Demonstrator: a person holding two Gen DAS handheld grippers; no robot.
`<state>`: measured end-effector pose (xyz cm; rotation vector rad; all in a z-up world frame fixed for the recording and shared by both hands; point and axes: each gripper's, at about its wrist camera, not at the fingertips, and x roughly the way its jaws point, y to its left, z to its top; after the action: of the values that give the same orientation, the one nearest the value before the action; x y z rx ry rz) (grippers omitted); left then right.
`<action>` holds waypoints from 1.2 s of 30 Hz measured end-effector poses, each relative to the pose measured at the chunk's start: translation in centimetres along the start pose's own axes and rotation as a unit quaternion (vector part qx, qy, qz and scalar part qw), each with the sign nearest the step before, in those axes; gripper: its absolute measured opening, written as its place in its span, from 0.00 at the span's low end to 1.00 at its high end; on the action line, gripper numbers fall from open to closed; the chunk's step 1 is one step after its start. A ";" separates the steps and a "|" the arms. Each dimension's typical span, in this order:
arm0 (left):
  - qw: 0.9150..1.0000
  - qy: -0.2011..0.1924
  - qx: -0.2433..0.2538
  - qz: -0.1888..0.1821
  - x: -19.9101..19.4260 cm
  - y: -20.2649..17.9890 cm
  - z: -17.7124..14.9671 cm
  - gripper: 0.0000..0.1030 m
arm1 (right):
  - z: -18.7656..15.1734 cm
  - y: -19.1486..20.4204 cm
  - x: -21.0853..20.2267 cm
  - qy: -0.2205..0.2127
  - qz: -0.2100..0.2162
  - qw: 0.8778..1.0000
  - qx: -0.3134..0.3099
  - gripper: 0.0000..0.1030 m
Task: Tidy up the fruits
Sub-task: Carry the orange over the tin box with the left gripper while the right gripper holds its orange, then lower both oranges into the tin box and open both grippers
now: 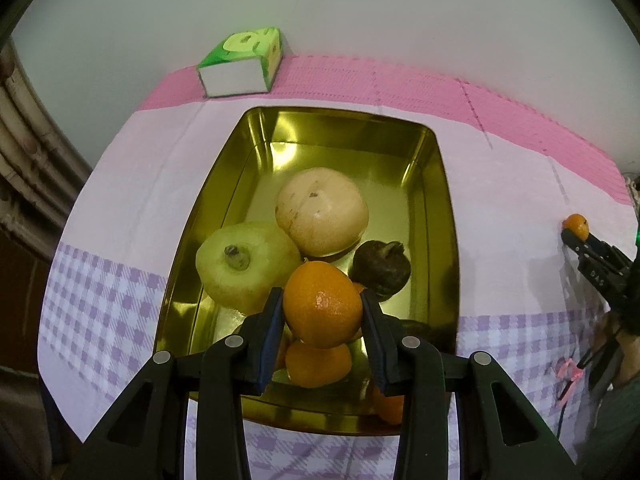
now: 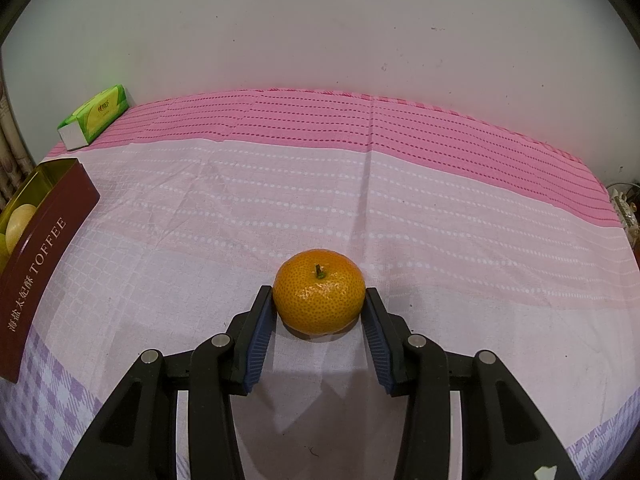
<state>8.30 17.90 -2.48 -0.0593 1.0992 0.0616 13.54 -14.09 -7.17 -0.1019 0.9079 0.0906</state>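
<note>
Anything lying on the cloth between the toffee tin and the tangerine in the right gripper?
Nothing: in the right wrist view, only bare tablecloth lies between the tin and the tangerine.

The dark red outer wall of the tin box (image 2: 48, 232) is carrying the word "TOFFEE" in pale capital letters, and a row of Chinese characters is standing just before it on the same wall; these characters are too small for reading with certainty. The green tissue pack (image 2: 96, 116) is showing small print on its top, but it is staying blurred. The far gripper (image 1: 576, 240) is bearing letters like "DAS".
</note>
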 end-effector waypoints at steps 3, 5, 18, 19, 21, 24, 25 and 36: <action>1.000 0.002 0.000 -0.001 0.3 0.1 -0.1 0.37 | 0.0 0.0 0.0 0.000 0.000 1.000 0.000 0.40; 1.000 0.001 0.002 -0.002 0.3 0.1 -0.2 0.37 | 0.0 0.0 0.0 0.000 0.000 1.000 -0.001 0.40; 1.000 0.013 0.007 -0.005 1.2 -0.1 -0.7 0.38 | 0.0 0.1 0.1 -0.001 -0.002 1.000 -0.004 0.39; 1.000 0.013 0.007 -0.006 1.1 0.0 -0.6 0.38 | 0.0 0.0 0.1 -0.001 -0.002 1.000 -0.002 0.39; 1.000 0.011 0.004 -0.007 0.9 0.3 -0.6 0.38 | 0.1 0.0 0.1 -0.001 -0.002 1.000 -0.002 0.39; 1.000 0.007 0.007 -0.004 0.4 0.7 -0.8 0.40 | 0.1 0.2 0.1 -0.001 -0.006 1.000 0.000 0.39; 1.000 0.004 0.008 -0.004 0.2 0.8 -0.8 0.44 | 0.2 0.3 0.1 -0.001 -0.007 1.000 -0.001 0.39; 0.999 -0.046 0.007 -0.001 -3.0 2.3 -0.9 0.63 | 0.8 2.6 -1.6 -0.007 -0.002 1.000 -0.013 0.38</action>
<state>5.98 20.06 -0.21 -0.0438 1.0071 0.0545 12.90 -11.50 -5.56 -0.1277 0.8920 0.0999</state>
